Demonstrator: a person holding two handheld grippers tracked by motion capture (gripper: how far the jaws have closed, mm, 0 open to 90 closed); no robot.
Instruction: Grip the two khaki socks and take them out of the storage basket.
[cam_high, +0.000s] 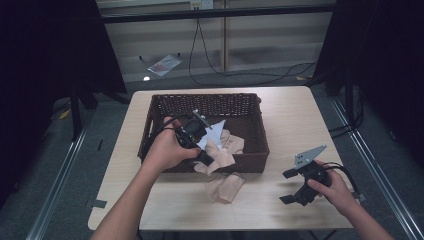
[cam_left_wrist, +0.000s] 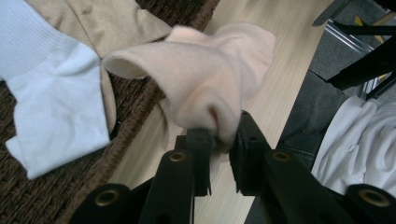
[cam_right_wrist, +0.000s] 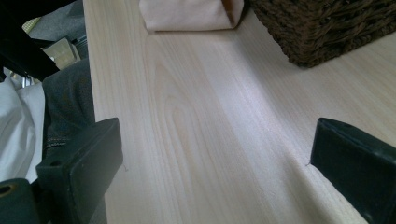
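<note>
My left gripper hangs over the front rim of a dark wicker basket, shut on a pale pink sock. In the left gripper view its two black jaws pinch a fold of that sock, which droops across the basket rim. A white sock and a beige one lie inside the basket. A folded beige sock rests on the table just in front of the basket. At the table's front right my right gripper stands open, with bare wood between its jaws.
The light wooden table has free room to the right of the basket. In the right gripper view the folded sock and a basket corner lie ahead. Cables run over the floor behind the table.
</note>
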